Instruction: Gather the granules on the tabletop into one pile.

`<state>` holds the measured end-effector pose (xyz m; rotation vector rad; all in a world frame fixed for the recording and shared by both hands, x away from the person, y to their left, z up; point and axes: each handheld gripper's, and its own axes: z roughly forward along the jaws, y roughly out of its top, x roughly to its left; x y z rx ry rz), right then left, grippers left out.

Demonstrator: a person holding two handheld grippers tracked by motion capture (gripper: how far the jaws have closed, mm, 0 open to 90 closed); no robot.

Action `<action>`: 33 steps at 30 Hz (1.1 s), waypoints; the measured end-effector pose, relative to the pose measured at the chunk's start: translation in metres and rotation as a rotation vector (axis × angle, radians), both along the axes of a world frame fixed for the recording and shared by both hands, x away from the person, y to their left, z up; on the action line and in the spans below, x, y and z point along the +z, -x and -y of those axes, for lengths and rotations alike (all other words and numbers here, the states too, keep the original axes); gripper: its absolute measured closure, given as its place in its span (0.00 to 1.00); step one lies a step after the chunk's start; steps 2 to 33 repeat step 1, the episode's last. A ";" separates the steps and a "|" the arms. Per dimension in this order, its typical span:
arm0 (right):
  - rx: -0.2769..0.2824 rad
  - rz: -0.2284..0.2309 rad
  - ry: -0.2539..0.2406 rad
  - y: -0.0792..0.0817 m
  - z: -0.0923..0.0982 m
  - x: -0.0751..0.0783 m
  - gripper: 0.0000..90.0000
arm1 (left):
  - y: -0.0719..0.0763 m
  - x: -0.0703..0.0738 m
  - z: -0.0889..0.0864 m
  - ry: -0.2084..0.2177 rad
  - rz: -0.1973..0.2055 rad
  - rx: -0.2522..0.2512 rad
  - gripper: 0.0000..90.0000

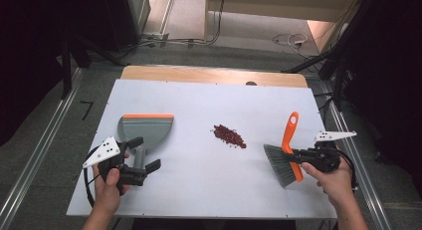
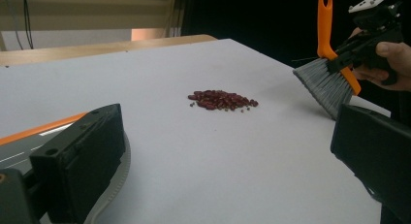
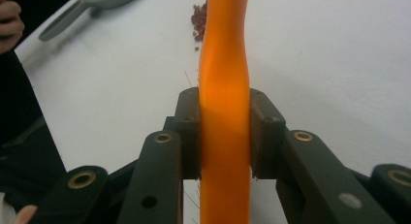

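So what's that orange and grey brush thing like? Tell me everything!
The brush is a small hand broom with a curvy orange handle, plastic by the look of it, with a hanging hole at its far end, and a fan of grey bristles. The right gripper is clamped on the handle, a black jaw pressing each side. It is held at the table's right side, bristles pointing toward the pile of red beans without touching them.

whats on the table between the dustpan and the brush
A small pile of red beans lies on the white table between the grey dustpan and the brush, clear in the high view.
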<state>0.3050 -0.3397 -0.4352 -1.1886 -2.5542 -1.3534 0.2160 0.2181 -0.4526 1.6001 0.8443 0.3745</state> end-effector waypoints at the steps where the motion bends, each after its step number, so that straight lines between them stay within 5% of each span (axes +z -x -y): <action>1: -0.001 0.000 -0.006 0.000 0.001 0.000 0.77 | 0.000 0.000 0.000 0.000 0.001 0.000 0.00; 33: -0.001 0.000 -0.006 0.000 0.001 0.000 0.77 | 0.000 0.000 0.000 0.000 0.001 0.000 0.00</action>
